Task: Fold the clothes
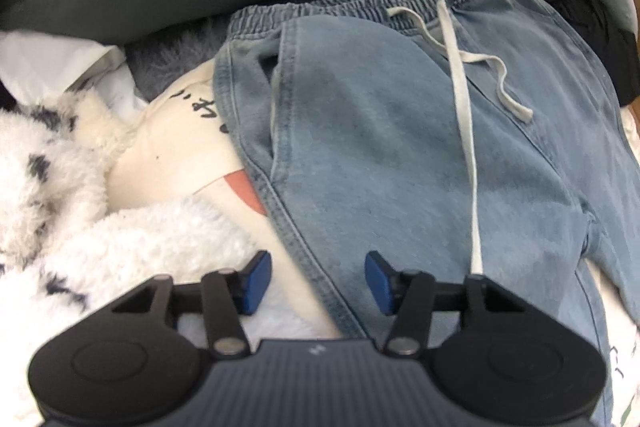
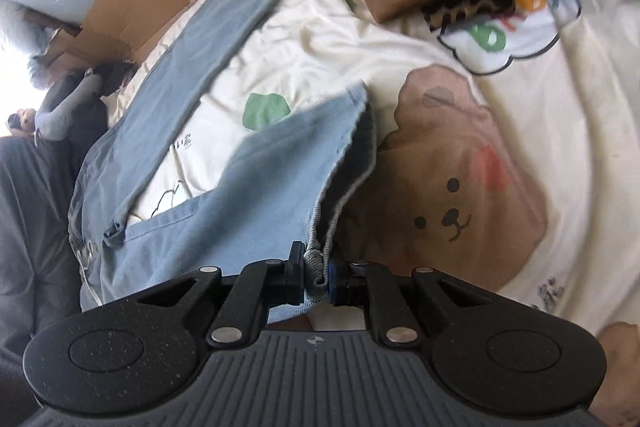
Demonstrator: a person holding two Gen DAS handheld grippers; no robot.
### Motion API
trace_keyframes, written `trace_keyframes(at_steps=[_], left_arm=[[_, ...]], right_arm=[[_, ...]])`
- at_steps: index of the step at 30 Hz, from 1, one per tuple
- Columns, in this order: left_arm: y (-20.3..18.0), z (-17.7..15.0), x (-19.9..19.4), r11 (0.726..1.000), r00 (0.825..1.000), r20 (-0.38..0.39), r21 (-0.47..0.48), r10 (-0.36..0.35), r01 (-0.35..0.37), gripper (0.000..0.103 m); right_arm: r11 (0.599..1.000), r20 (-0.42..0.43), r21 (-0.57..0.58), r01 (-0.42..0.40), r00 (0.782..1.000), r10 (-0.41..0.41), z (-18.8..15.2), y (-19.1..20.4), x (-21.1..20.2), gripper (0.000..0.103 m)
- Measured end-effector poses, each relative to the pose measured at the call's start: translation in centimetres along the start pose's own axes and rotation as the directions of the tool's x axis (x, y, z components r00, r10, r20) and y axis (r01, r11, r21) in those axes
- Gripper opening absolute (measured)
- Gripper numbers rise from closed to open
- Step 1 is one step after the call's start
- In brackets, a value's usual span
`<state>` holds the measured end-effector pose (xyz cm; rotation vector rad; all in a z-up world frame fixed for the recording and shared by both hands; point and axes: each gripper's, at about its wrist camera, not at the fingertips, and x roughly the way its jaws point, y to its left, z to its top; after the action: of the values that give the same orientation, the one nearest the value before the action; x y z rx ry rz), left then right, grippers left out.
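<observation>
Folding goes cleanly if the right gripper (image 2: pixel 316 277), fingers clamped on the jeans (image 2: pixel 224 223) hem, carries it toward the waistband (image 1: pixel 360 3); left gripper (image 1: pixel 318 283) fingers half-open, empty.

Two handheld grippers, both angled downward

The black left gripper (image 1: pixel 318 283) stands with blue pads apart, empty; the black right gripper (image 2: pixel 316 277) is clamped on pale blue denim trousers (image 2: pixel 240 211).

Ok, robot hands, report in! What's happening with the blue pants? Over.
Right gripper shut on the pants leg hem, lifting it. Left gripper open over the waist-side edge, holding nothing. Fluffy blanket beside the pants, not blocking.
</observation>
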<state>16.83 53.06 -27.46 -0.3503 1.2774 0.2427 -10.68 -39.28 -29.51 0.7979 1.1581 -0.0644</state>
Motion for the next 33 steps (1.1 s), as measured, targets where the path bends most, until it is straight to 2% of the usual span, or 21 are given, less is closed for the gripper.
trace_keyframes(at_steps=[6, 9, 11, 13, 17, 24, 33], left_arm=[[0.6, 0.0, 1.2, 0.999, 1.0, -0.008, -0.037, -0.022, 0.021, 0.055], [1.3, 0.0, 1.5, 0.994, 0.999, 0.002, -0.092, -0.051, 0.051, 0.053], [1.7, 0.0, 1.8, 0.99, 0.998, 0.009, -0.124, -0.067, 0.068, 0.047], [2.0, 0.1, 1.9, 0.987, 0.997, 0.005, -0.141, -0.074, 0.074, 0.023], [2.5, 0.2, 1.2, 0.981, 0.996, 0.019, -0.173, -0.086, 0.088, 0.018], [1.0, 0.1, -0.8, 0.995, 1.0, 0.015, -0.093, -0.026, 0.027, 0.017], [-0.4, -0.2, 0.7, 0.999, 0.999, -0.034, 0.008, 0.035, -0.035, 0.017]], right_arm=[[0.998, -0.008, -0.024, 0.056, 0.998, -0.056, -1.4, 0.8, -2.7, 0.009], [0.996, -0.019, -0.03, 0.081, 0.996, -0.081, -2.3, 1.0, -3.3, 0.009], [0.995, -0.036, -0.022, 0.096, 0.995, -0.097, -2.7, 0.7, -3.2, 0.009], [0.993, -0.057, -0.024, 0.117, 0.991, -0.118, -3.2, 0.1, -2.7, 0.009], [0.99, -0.087, -0.015, 0.14, 0.986, -0.141, -4.4, -1.5, -1.2, 0.009], [0.979, -0.122, -0.001, 0.203, 0.972, -0.202, -6.1, -3.3, -0.4, 0.009], [0.963, -0.155, 0.006, 0.27, 0.952, -0.266, -8.5, -5.0, 0.6, 0.008]])
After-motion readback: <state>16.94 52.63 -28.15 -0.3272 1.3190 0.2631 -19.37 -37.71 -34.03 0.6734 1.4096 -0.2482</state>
